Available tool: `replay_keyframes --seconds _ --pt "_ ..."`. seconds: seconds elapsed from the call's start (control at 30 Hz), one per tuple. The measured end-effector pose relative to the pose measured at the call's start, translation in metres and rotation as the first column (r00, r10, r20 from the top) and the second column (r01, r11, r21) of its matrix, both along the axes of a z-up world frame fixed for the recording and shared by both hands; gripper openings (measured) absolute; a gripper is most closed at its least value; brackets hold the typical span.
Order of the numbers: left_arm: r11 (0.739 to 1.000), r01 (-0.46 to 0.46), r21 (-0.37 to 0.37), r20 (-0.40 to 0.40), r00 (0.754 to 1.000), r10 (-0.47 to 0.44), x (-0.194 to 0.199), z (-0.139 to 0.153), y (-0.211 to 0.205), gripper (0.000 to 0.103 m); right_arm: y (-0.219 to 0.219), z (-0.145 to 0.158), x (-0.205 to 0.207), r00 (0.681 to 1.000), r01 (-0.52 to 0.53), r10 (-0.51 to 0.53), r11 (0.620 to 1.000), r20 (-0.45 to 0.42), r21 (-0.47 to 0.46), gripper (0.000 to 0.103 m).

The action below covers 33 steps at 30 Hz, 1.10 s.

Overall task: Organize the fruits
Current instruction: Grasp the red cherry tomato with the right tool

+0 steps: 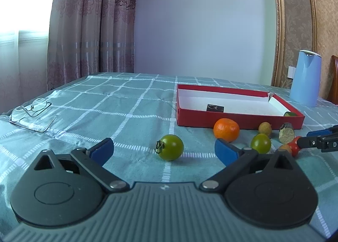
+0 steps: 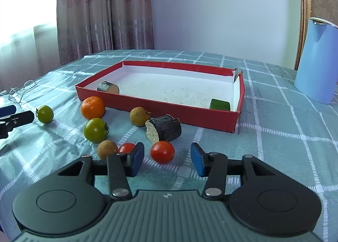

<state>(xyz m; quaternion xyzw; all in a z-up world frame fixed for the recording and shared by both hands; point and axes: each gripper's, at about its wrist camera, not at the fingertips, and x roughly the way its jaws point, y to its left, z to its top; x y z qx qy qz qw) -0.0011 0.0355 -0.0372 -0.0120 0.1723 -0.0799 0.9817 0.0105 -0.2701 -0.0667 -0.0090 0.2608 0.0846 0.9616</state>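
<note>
So the right gripper [image 2: 167, 159] sits part-open with a red tomato [image 2: 162, 152] loose between its pads, the left gripper [image 1: 164, 150] gapes wide before a green tomato [image 1: 170, 147], and the orange [image 2: 93, 107] sits just beside the red box [image 2: 236, 120].

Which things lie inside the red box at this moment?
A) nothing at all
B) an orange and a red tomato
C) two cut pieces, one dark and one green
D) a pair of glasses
C: in the right wrist view the red box holds a dark cut piece near its left wall and a green cut piece near its right corner; the round fruits lie outside on the cloth.
</note>
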Motion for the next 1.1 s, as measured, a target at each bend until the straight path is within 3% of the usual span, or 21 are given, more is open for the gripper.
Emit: replay_keyframes --seconds 0.6,0.8,1.1 --pt "1.000 -0.010 -0.003 -0.017 1.000 0.010 0.003 -0.001 0.000 0.102 0.003 -0.004 0.013 0.999 -0.001 0.002 1.000 -0.044 0.010 0.027" --pt "1.000 -0.011 -0.008 -0.034 0.999 0.011 0.006 -0.002 0.000 0.102 -0.008 0.007 -0.001 0.999 0.029 -0.030 0.996 0.014 0.082 0.026" --pt "1.000 -0.020 -0.008 -0.048 0.999 0.020 0.006 -0.003 0.001 0.102 -0.007 0.042 0.024 0.992 0.062 -0.066 0.997 0.106 0.045 0.026"
